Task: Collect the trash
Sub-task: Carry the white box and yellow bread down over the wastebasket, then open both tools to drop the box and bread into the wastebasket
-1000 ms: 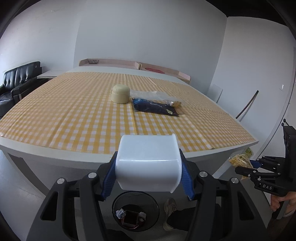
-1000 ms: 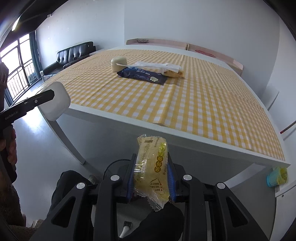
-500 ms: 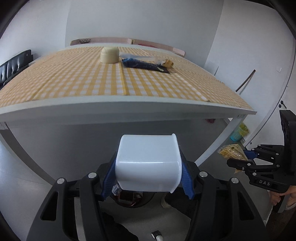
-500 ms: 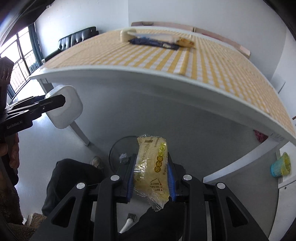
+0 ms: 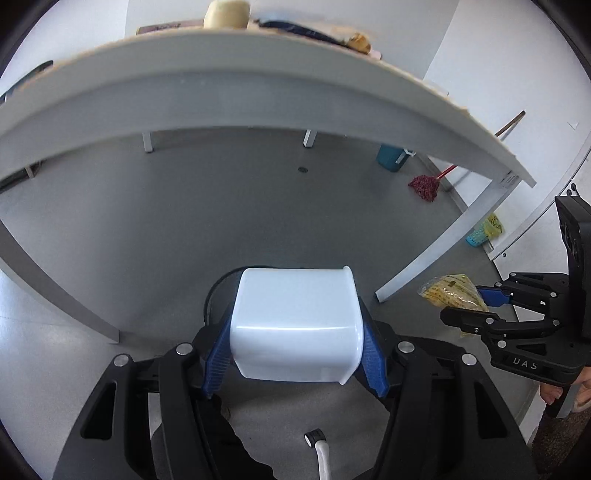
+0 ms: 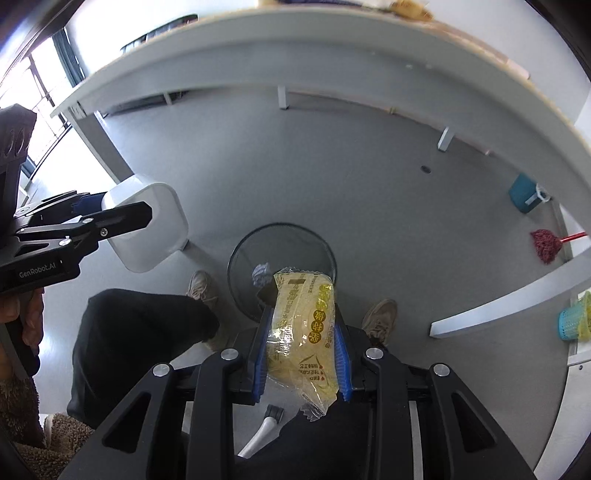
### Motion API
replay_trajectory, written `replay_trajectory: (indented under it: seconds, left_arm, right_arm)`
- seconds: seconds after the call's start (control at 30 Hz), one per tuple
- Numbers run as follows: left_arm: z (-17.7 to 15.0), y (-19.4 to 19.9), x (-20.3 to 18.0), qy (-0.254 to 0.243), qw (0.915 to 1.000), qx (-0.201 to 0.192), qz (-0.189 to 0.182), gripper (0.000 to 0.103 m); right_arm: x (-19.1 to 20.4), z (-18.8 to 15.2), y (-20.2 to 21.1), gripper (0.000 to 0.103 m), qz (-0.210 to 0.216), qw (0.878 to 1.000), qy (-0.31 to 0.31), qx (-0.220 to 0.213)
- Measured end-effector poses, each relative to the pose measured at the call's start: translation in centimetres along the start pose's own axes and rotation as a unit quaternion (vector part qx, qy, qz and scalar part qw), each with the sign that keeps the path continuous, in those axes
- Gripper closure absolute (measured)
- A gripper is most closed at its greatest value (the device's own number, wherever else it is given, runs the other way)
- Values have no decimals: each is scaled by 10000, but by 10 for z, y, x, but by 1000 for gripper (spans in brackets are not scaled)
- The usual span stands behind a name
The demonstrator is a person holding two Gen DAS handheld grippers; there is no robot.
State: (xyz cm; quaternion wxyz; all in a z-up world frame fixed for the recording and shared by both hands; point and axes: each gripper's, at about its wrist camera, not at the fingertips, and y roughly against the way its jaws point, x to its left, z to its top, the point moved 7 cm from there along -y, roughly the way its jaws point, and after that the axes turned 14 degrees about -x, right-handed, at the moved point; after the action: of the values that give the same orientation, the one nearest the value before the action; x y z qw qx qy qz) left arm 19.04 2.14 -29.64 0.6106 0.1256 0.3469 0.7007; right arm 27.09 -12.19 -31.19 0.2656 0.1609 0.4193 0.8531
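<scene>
My left gripper is shut on a white plastic tub, its blue pads pressing both sides. My right gripper is shut on a yellow snack packet. Both grippers hang below the table edge and point down at the floor. A black mesh wastebasket stands on the grey floor right beyond the packet, with crumpled paper inside. In the left wrist view the tub hides most of the wastebasket. Each gripper shows in the other's view: the right gripper with the packet, the left gripper with the tub.
The white table edge arches overhead, with a cream cup and wrappers on top. Table legs slant down on both sides. The person's shoes and dark trouser leg flank the basket. A red mop and teal bins stand at the right.
Both grippers have sunk from table height to below the table edge and tipped downward. The tabletop has slid out of sight and the floor and wastebasket have come into view. Both grips are unchanged.
</scene>
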Motion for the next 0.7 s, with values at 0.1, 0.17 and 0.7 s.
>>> replay_trajectory:
  seconds: [0.1, 0.17, 0.7]
  left_arm:
    - [-10, -18, 13, 94, 9998, 192, 56, 44]
    - [-16, -30, 20, 162, 9993, 318, 62, 44]
    - [-43, -105, 53, 358, 9920, 1209, 47, 44]
  right_arm:
    - [6, 2, -20, 70, 85, 9998, 74, 138]
    - [10, 0, -36, 70, 206, 9993, 90, 294]
    - [20, 11, -134, 70, 456, 9943, 255, 925]
